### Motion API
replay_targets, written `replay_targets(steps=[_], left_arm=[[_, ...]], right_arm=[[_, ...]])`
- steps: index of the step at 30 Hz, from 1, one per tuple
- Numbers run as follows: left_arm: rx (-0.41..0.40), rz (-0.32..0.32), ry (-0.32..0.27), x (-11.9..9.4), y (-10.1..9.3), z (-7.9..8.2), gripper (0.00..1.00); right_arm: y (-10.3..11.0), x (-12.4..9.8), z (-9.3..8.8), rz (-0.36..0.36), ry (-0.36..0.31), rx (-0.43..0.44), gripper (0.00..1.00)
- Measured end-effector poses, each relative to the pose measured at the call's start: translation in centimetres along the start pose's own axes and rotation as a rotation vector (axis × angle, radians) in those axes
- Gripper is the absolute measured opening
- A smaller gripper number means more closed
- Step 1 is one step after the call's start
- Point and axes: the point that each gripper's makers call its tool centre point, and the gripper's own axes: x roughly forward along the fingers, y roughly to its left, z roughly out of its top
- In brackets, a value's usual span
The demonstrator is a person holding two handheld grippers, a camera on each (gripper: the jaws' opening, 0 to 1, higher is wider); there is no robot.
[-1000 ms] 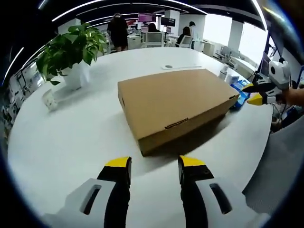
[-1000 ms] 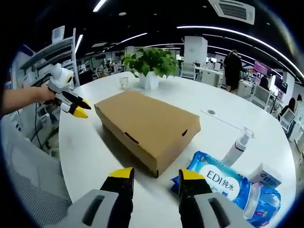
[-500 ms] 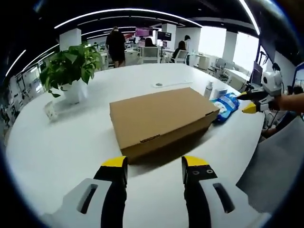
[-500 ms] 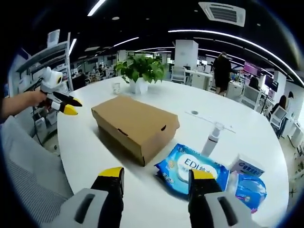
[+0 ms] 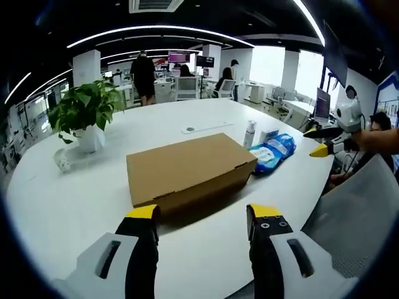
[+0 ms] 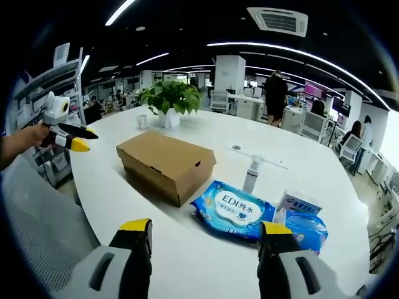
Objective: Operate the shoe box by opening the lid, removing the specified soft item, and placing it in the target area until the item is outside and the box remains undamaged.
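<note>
A closed brown cardboard shoe box (image 5: 187, 169) lies on the white round table (image 5: 81, 199), lid down; it also shows as the shoe box (image 6: 165, 163) in the right gripper view. My left gripper (image 5: 202, 215) is open, held back from the box's near side with nothing between its jaws. My right gripper (image 6: 206, 229) is open too, above the table's edge, short of a blue wet-wipes pack (image 6: 234, 210). The right gripper (image 5: 324, 142) appears at the far right of the left gripper view, and the left gripper (image 6: 67, 138) at the left of the right gripper view.
A potted plant (image 5: 85, 115) stands behind the box. Beside the wipes are a spray bottle (image 6: 251, 174), a small white carton (image 6: 298, 204) and a second blue pack (image 6: 307, 225). A grey chair back (image 6: 37, 218) sits near the table's edge. People stand in the office behind.
Both grippers have pulled back from the box, so it looks smaller and more table shows. Both pairs of jaws have spread a little wider. The box has not moved.
</note>
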Motion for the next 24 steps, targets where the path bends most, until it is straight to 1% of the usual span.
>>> replay_targets(steps=[1,2,5,8,12,16,21,22,24], left_arm=[[0.009,-0.003,-0.003,-0.2,-0.4,0.3,0.61],[0.013,-0.006,-0.007,-0.4,-0.6,0.4,0.62],[0.006,-0.012,-0.047,-1.1,-1.6,1.2,0.66],[0.011,-0.016,-0.062,-1.6,-2.4,1.3,0.70],[0.006,-0.008,-0.095,-2.5,-3.1,1.6,0.72],[0.000,-0.005,-0.112,-3.4,-3.9,1.3,0.77],[0.019,-0.002,-0.100,-4.4,-4.8,0.3,0.85],[0.019,-0.002,-0.101,-4.6,-4.9,0.1,0.86],[0.006,-0.006,-0.109,-5.0,-5.1,-0.1,0.88]], right_arm=[[-0.2,-0.8,-0.1,-0.011,-0.013,0.020,0.71],[-0.3,-1.2,-0.2,-0.016,-0.012,0.017,0.73],[-0.6,-2.3,-0.4,-0.041,-0.026,0.000,0.76],[-0.8,-3.3,-0.4,-0.054,-0.032,-0.009,0.80],[-0.7,-4.8,-0.3,-0.068,-0.050,-0.020,0.85],[-0.3,-6.0,-0.3,-0.072,-0.067,-0.020,0.91],[0.2,-6.6,-0.8,-0.071,-0.070,-0.023,0.95],[0.5,-6.8,-0.8,-0.065,-0.078,-0.019,0.96],[0.7,-6.9,-1.2,-0.063,-0.068,-0.012,0.98]])
